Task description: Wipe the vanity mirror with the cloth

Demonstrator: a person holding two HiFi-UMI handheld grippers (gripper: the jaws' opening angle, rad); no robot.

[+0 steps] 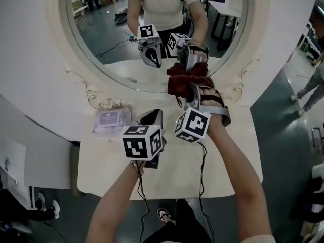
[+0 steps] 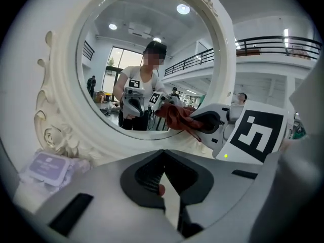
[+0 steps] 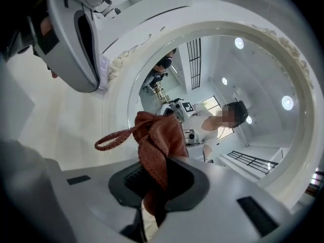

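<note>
- Cloth [image 3: 158, 135] is sitting clenched between the fingers of the right gripper [image 3: 152, 168]. We are gripping the dark red fabric at a bunched fold, and a loop of it is hanging out to the left of the fingertips.
- We are holding the bunched end, just ahead of the right fingers, at the lower edge of the vanity mirror [image 1: 109, 54], where the glass is meeting the ornate white frame [image 1: 53, 49]. In the head view the cloth and its reflection are joining, so we are judging it to be touching the glass.
- We are keeping the left gripper [image 2: 162, 153] closed tip to tip on nothing. It is hovering over the vanity top [image 1: 116, 173], with the mirror ahead of its fingers and apart from them.
- Progress, as a judgement: wiping is under way at the bottom rim only. We are seeing no streak or cleaned patch to mark finished areas. The broad glass beyond the right fingertips is, we are judging, waiting to be covered.
- Writing: a clear packet [image 1: 112, 119] with a lilac label is lying to the left of the left fingers, beside the foot of the frame. Its print is too small to read.
- The marker cubes [image 1: 193, 124] are showing black-and-white square patterns only, no words.
</note>
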